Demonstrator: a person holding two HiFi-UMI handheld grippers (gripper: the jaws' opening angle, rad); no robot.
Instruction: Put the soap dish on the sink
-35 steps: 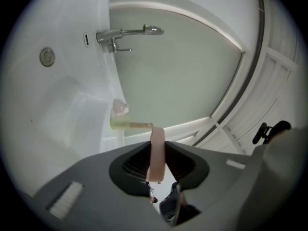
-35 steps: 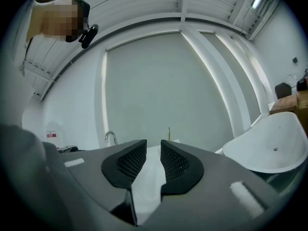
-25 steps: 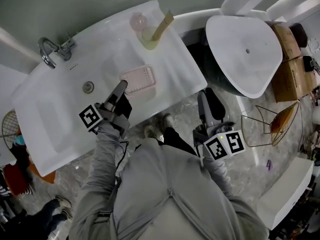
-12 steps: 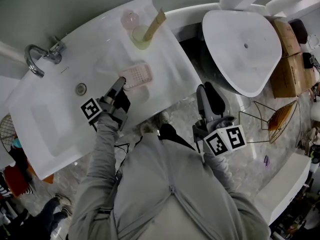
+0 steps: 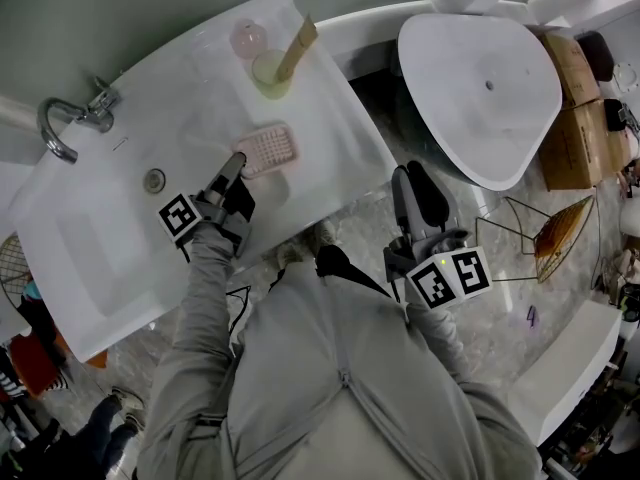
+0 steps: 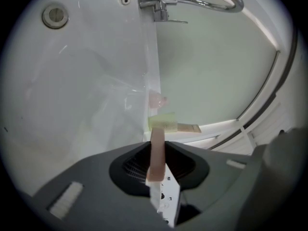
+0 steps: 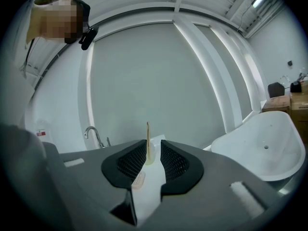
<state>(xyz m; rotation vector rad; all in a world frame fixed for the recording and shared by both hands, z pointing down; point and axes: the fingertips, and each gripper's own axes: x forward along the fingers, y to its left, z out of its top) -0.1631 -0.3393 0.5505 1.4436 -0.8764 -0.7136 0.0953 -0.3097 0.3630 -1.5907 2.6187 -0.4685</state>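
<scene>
The pink slatted soap dish [image 5: 268, 148] lies flat over the white sink's [image 5: 120, 228] right-hand counter. My left gripper [image 5: 237, 161] is shut on its near edge. In the left gripper view the soap dish [image 6: 157, 150] shows edge-on, clamped between the dark jaws of the left gripper [image 6: 156, 154], close to the sink's top [image 6: 86, 81]. Whether it touches the counter I cannot tell. My right gripper [image 5: 418, 196] hangs over the floor in front of the sink. The right gripper [image 7: 154, 160] has a narrow gap between its jaws and holds nothing.
A pale green cup with a wooden stick [image 5: 268, 70] and a pink round item [image 5: 247, 38] stand at the counter's far end. The chrome faucet [image 5: 65, 128] and drain [image 5: 153, 179] lie to the left. A white bathtub [image 5: 485, 88], cardboard boxes [image 5: 580, 118] and a wire basket [image 5: 560, 238] are at right.
My left gripper has come down with the soap dish, closer to the sink's counter. The right gripper has shifted slightly over the floor.
</scene>
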